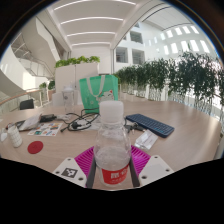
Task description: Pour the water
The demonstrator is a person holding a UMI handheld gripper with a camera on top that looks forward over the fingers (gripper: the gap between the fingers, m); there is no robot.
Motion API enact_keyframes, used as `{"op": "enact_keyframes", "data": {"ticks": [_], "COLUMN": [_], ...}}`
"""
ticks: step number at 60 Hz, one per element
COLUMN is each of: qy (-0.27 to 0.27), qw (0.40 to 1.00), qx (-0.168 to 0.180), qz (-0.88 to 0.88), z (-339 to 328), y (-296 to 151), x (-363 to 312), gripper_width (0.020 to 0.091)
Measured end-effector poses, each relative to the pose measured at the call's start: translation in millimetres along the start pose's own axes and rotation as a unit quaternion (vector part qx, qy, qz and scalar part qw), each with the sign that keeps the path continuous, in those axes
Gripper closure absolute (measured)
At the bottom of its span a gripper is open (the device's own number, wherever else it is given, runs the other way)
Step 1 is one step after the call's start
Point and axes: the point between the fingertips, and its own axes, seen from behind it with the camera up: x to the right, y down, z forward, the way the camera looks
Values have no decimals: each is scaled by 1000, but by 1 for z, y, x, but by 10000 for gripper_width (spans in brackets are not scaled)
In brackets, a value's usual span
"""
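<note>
Bottle point(112, 145) sits clenched in my tongs point(113, 160) at mid-body; thin clear plastic, likely slippery and crushable, so squeeze gently.

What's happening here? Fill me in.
A person's handheld tongs have a clear water bottle with a white cap and red label between their pink pads; whether they press it is unclear. It stands upright, capped, nothing poured yet. Beyond lie a green bag, a dark tablet and cables on the table.

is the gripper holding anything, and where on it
Yes: a clear water bottle with a white cap and red label stands upright, the gripper clamped on its lower body, jaws pressing just above the label.
</note>
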Motion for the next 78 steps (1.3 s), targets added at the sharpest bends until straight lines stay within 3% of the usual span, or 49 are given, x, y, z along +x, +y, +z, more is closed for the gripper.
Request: {"op": "enact_keyframes", "data": {"ticks": [10, 19, 25, 36, 45, 53, 61, 66, 73, 78], "qy": [34, 61, 49, 10, -41, -35, -16, -23, 7, 12], "qw": [999, 998, 998, 998, 963, 855, 678, 561, 422, 368], "qx": [1, -8, -25, 6, 28, 43, 55, 63, 70, 83], "qz": [22, 26, 29, -61, -264, -516, -733, -825, -904, -926], "z": [5, 12, 5, -7, -1, 17, 27, 37, 47, 48], "y": [-2, -1, -7, -107, -169, -169, -151, -129, -132, -135], "x": [20, 25, 11, -69, -188, -274, -336, -362, -372, -384], "gripper_width": [633, 765, 765, 766, 767, 767, 767, 768, 767, 768]}}
